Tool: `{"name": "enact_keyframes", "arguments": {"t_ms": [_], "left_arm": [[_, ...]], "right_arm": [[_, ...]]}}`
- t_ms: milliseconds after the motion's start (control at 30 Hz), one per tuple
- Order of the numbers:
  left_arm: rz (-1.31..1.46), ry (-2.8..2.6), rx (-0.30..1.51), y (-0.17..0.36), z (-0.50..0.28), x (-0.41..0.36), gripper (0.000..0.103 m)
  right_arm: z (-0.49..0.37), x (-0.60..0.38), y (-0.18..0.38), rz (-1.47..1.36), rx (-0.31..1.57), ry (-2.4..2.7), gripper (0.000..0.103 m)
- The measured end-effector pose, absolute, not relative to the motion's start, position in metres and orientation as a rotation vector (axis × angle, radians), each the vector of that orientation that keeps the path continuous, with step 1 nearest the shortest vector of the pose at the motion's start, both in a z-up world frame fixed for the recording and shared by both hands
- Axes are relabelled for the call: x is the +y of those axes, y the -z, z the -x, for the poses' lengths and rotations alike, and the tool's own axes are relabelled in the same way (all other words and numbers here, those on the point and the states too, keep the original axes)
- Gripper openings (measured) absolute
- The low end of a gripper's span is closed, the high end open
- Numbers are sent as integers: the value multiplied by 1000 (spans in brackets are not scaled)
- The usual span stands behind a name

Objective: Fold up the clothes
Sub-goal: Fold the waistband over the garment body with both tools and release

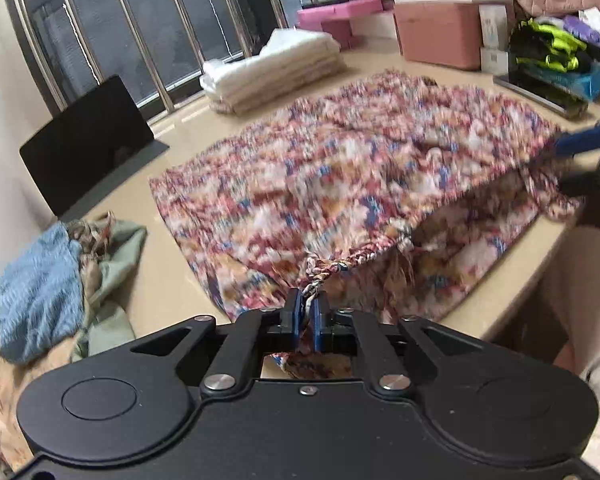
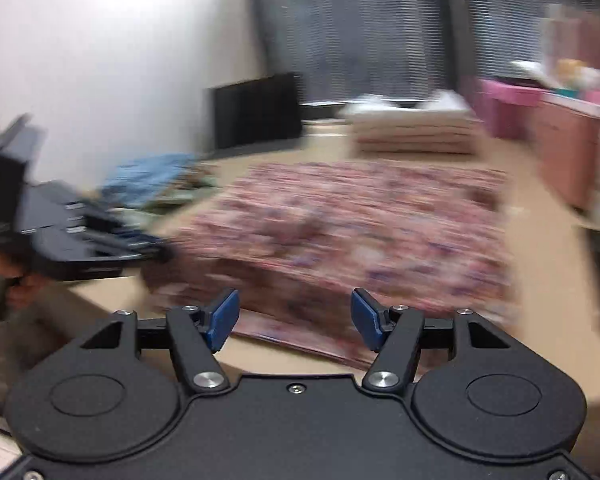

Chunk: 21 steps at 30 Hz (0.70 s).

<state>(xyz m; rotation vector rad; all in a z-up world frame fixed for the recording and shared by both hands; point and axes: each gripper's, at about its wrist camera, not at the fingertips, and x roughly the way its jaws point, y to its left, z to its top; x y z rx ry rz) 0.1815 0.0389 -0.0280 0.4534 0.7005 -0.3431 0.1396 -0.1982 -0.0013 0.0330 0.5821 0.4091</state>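
A floral garment (image 1: 340, 168) in red, white and blue lies folded over on the beige table (image 1: 172, 280). Its upper layer is lifted at the near edge. My left gripper (image 1: 309, 300) is shut on a gathered bunch of that edge, and the cloth shows between its blue pads. My right gripper (image 2: 295, 308) is open over the near edge of the garment (image 2: 360, 224), with nothing between its fingers. In the left wrist view the right gripper (image 1: 580, 144) sits at the garment's right corner. In the blurred right wrist view the left gripper (image 2: 152, 248) is at the garment's left side.
A folded stack of pale cloths (image 1: 272, 68) lies at the back, beside a black tablet on a stand (image 1: 88, 136). A heap of blue and green clothes (image 1: 52, 280) sits at the left. Pink boxes (image 1: 436, 32) and neon-striped clothes (image 1: 548, 48) crowd the back right.
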Motion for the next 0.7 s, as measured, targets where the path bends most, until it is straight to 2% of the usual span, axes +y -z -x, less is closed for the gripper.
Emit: {"name": "enact_keyframes", "arguments": {"t_ms": [33,100,267,333,367,400,700], "left_arm": [[-458,338,698,29,-180,38,17],[-469,327,688,29,-178,35,31],[-476,306,685,29,-181,29,35],[-475,295,694,32,-182,29,35],[-474,289,699,33,-182,29,35],[-470,286,702,35,-182,30,35],[-457,267,720,39,-182,35,31]], "right_arm": [[-141,-206,5,-32,598,-368,61],[-147,-217,12,-70,637,-347,49],[-165,-218,27,-92,718,-363,43],[-167,-212,30,-54,726,-358,23],[-167,-209,29,-30,722,-351,7],[-168,-206,28,-17,717,-350,1],[-194,-206,29,68,582,-227,0]]}}
